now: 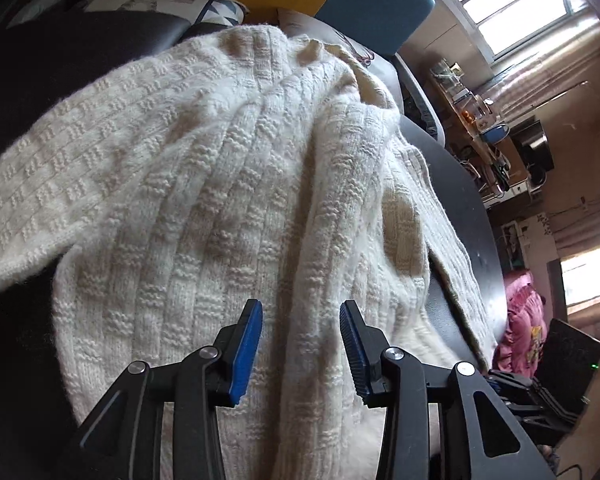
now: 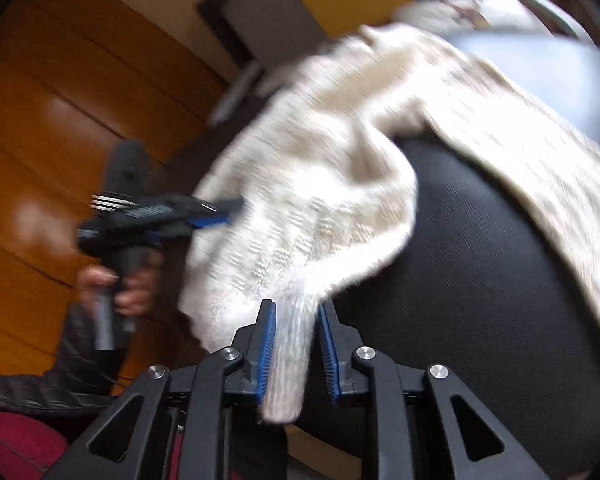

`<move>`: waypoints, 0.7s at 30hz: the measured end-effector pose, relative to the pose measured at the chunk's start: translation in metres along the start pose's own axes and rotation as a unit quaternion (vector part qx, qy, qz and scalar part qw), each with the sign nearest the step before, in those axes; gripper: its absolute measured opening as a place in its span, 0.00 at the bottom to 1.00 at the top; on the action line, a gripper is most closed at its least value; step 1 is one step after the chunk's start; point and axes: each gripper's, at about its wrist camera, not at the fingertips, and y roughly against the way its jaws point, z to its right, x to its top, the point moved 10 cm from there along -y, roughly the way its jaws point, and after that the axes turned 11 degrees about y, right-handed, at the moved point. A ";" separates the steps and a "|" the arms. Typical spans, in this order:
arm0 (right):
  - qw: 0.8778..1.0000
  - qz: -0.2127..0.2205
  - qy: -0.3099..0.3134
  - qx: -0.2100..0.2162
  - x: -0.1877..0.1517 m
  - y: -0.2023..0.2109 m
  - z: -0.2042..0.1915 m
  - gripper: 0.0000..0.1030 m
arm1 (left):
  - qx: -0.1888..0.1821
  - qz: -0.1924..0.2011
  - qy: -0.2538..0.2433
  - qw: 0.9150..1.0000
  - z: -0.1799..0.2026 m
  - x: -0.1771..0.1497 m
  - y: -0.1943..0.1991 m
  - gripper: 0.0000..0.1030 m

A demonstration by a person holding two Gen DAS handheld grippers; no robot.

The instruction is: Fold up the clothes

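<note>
A cream knitted sweater [image 1: 228, 184] lies rumpled over a black table [image 1: 472, 216] and fills most of the left wrist view. My left gripper [image 1: 300, 320] hovers just over its near part, jaws open, nothing between the blue pads. In the right wrist view the sweater [image 2: 320, 184] is blurred, and one strip of its knit runs down between the pads of my right gripper [image 2: 296, 320], which is shut on it. The left gripper [image 2: 216, 216] appears there too, held by a hand [image 2: 120, 288], its tips at the sweater's left edge.
The black table [image 2: 480, 272] is bare right of the held fold. A wooden door [image 2: 60, 120] stands on the left. A teal and yellow chair back [image 1: 372, 0] rises behind the table. A cluttered shelf [image 1: 480, 120], pink cloth [image 1: 520, 320] and a laptop [image 1: 568, 356] lie to the right.
</note>
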 end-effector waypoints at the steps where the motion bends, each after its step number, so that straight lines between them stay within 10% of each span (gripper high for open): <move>1: 1.000 -0.008 -0.012 -0.004 0.002 -0.014 0.007 0.23 | -0.004 0.005 -0.011 1.000 0.008 -0.001 0.005 0.40; 8: 0.995 -0.003 -0.093 -0.017 -0.025 0.014 0.028 0.27 | -0.039 -0.048 -0.158 0.985 0.107 -0.050 -0.005 0.51; 15: 0.982 0.060 -0.140 -0.109 -0.026 0.064 0.082 0.27 | 0.118 -0.087 -0.286 0.947 0.117 -0.096 -0.081 0.51; 21: 0.948 0.102 -0.167 -0.249 -0.015 0.117 0.147 0.27 | 0.152 -0.057 -0.294 0.942 0.105 -0.101 -0.094 0.46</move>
